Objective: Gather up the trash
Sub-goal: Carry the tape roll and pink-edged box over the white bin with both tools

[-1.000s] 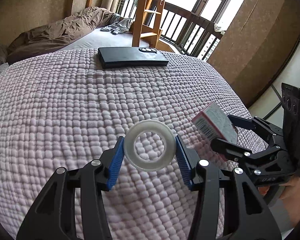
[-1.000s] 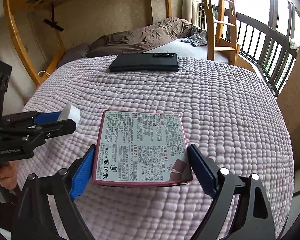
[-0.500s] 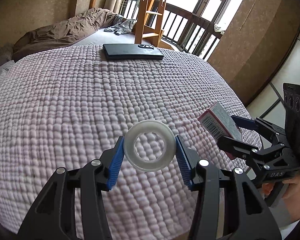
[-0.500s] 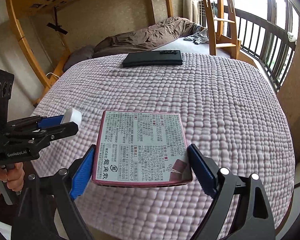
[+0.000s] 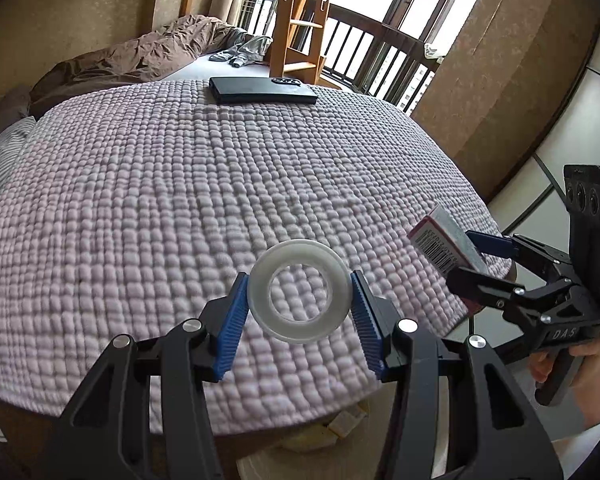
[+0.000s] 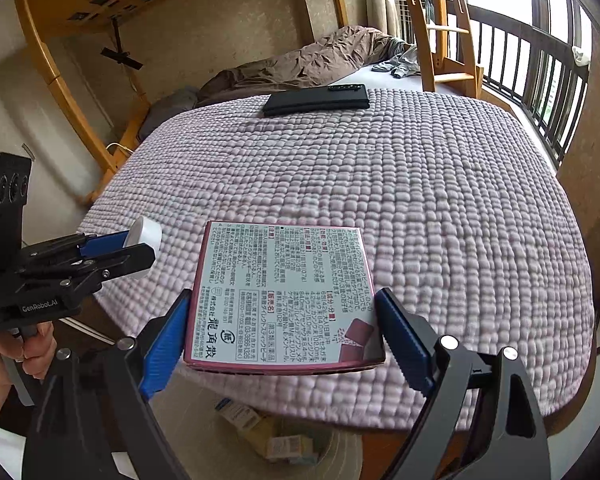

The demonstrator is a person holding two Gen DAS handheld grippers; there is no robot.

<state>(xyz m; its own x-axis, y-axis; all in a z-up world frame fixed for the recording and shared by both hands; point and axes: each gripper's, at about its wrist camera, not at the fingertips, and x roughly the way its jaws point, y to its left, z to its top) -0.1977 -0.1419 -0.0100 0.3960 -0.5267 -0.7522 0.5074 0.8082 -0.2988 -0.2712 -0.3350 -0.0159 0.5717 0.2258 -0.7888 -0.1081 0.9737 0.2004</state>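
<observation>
While a person stands at the foot of a bed covered in a pale pink, bumpy quilted blanket (image 5: 204, 208), two black hand-held grippers with blue ribbed pads hang side by side over its near edge. The left gripper (image 5: 299, 298) is clenched on a translucent white ring-shaped roll of tape (image 5: 299, 290), its pads pressing the ring's outer rim on both sides and holding it clear of the blanket. The right gripper (image 6: 282, 336) grasps a flat rectangular cardboard box with a dark pink border and a white panel of printed text (image 6: 284, 292), one pad against each long side, the printed face turned up. Seen from the left gripper's camera, that box (image 5: 444, 246) shows its barcode edge beside a hand (image 5: 580, 376) wrapped round the handle. A black slim rectangular phone-like slab (image 5: 262, 91) lies flat at the blanket's far edge, well apart from both grippers. Below the bed's near edge, a pale round bin (image 6: 300, 452) holds scraps of packaging. A brown rumpled duvet (image 6: 300, 64) lies beyond, near a wooden ladder (image 5: 300, 20).
</observation>
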